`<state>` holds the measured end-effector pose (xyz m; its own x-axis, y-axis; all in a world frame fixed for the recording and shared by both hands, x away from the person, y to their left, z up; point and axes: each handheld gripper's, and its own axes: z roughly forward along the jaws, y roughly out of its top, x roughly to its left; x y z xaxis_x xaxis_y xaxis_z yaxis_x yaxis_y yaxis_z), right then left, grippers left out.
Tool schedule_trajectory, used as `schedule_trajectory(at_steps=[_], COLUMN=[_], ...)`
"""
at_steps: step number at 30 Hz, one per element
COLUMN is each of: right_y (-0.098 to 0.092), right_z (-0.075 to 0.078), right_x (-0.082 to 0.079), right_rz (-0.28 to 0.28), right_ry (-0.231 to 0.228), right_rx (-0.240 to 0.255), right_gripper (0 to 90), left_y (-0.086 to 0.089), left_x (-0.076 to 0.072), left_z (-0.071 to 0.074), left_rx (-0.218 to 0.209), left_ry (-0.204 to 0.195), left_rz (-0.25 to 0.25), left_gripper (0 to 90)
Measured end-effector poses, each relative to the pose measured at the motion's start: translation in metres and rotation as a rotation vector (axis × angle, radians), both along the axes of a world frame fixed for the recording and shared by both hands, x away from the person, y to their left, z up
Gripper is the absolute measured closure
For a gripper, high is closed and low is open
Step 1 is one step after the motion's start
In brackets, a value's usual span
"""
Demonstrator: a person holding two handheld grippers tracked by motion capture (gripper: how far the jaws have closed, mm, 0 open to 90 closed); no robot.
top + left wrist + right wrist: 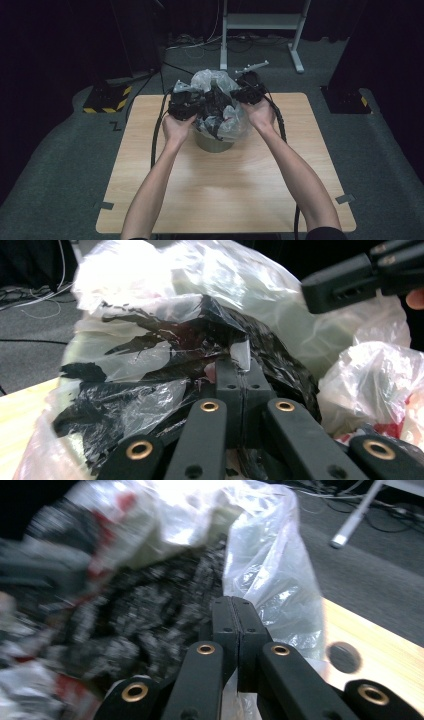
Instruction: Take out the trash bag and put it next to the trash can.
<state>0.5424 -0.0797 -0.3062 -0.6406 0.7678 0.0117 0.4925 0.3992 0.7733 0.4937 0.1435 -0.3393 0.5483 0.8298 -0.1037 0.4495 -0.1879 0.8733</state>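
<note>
High view: a light wooden worktop (225, 185) takes up the middle of the scene, set on grey carpet with a white metal stand (260, 22) at 12 o'clock beyond it. At 12 o'clock on the worktop stands a round grey bin (214, 142) lined with a clear plastic bag (212, 80), whose crumpled top rises above the rim; black plastic and scraps with red print lie inside it. The person's two forearms reach in from 6 o'clock and meet at the bag. The left tool (184, 102) is at the bag's 9 o'clock side and the right tool (248, 90) at its 2 o'clock side, each with a black cable trailing back over the worktop.

In the left gripper view, the left tool (242, 377) has its jaws pressed together on a fold of the clear plastic bag (150, 360) over the black plastic, with the right tool (350, 277) at 1 o'clock, farther off.

In the right gripper view, the right tool (234, 620) has its jaws closed flat against each other, pinching the edge of the clear plastic bag (275, 570); the picture is blurred at its 9 o'clock side.
</note>
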Motion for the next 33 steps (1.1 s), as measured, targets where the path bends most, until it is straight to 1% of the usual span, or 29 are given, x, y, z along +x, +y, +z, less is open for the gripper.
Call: schedule_trajectory(at_steps=[1, 2, 3, 7, 9, 12, 14, 16, 17, 19, 20, 21, 22, 25, 28, 30, 31, 32, 33], right_y=[0.0, 0.005, 0.007, 0.018, 0.022, 0.028, 0.03, 0.032, 0.032, 0.034, 0.034, 0.034, 0.035, 0.036, 0.037, 0.039, 0.039, 0.042, 0.043], right_z=[0.0, 0.003, 0.004, 0.009, 0.011, 0.013, 0.013, 0.013, 0.013, 0.013, 0.012, 0.012, 0.011, 0.008, 0.005, 0.004, 0.004, 0.002, 0.002], right_x=[0.0, -0.002, -0.002, -0.006, -0.006, -0.007, -0.007, -0.007, -0.007, -0.007, -0.007, -0.007, -0.005, -0.002, -0.001, 0.0, 0.0, 0.001, 0.001], right_rz=[0.0, 0.017, 0.023, 0.045, 0.054, 0.058, 0.059, 0.063, 0.062, 0.067, 0.065, 0.065, 0.062, 0.052, 0.052, 0.046, 0.046, 0.042, 0.041], right_ry=[0.0, 0.009, 0.013, 0.021, 0.018, 0.03, 0.038, 0.04, 0.044, 0.053, 0.061, 0.061, 0.077, 0.101, 0.12, 0.124, 0.124, 0.123, 0.127], right_rx=[0.0, 0.026, 0.033, 0.047, 0.06, 0.081, 0.084, 0.089, 0.095, 0.109, 0.114, 0.114, 0.12, 0.122, 0.114, 0.095, 0.095, 0.076, 0.071], right_gripper=[89.7, 89.7, 89.7, 89.5, 89.5, 89.5, 89.3, 88.7, 87.2, 80.9, 77.2, 77.2, 69.2, 60.1, 53.8, 52.0, 52.0, 54.5, 54.5], left_y=[0.0, -0.004, -0.004, -0.013, -0.016, -0.019, -0.024, -0.029, -0.031, -0.032, -0.035, -0.035, -0.037, -0.038, -0.04, -0.04, -0.04, -0.041, -0.041], left_x=[0.0, -0.001, -0.001, -0.003, -0.003, -0.003, -0.003, -0.002, -0.001, -0.001, 0.001, 0.001, 0.002, 0.002, 0.003, 0.003, 0.003, 0.003, 0.003], left_z=[0.0, 0.001, 0.001, 0.005, 0.005, 0.005, 0.004, 0.002, 0.001, 0.0, -0.001, -0.001, -0.003, -0.004, -0.005, -0.006, -0.006, -0.007, -0.007], left_rx=[0.0, 0.011, 0.011, 0.05, 0.057, 0.065, 0.083, 0.108, 0.116, 0.124, 0.132, 0.132, 0.14, 0.144, 0.148, 0.151, 0.151, 0.154, 0.154], left_ry=[0.0, -0.007, -0.007, -0.027, -0.028, -0.025, -0.026, -0.017, -0.013, -0.009, -0.001, -0.001, 0.006, 0.016, 0.02, 0.019, 0.019, 0.018, 0.018], left_rz=[0.0, -0.009, -0.009, -0.037, -0.044, -0.052, -0.055, -0.057, -0.058, -0.059, -0.056, -0.056, -0.054, -0.051, -0.051, -0.051, -0.051, -0.052, -0.052], left_gripper=[89.2, 89.2, 89.2, 89.2, 89.2, 89.2, 89.2, 89.2, 89.2, 89.1, 89.1, 89.1, 89.1, 88.9, 88.5, 87.9, 87.6, 87.2, 86.9])
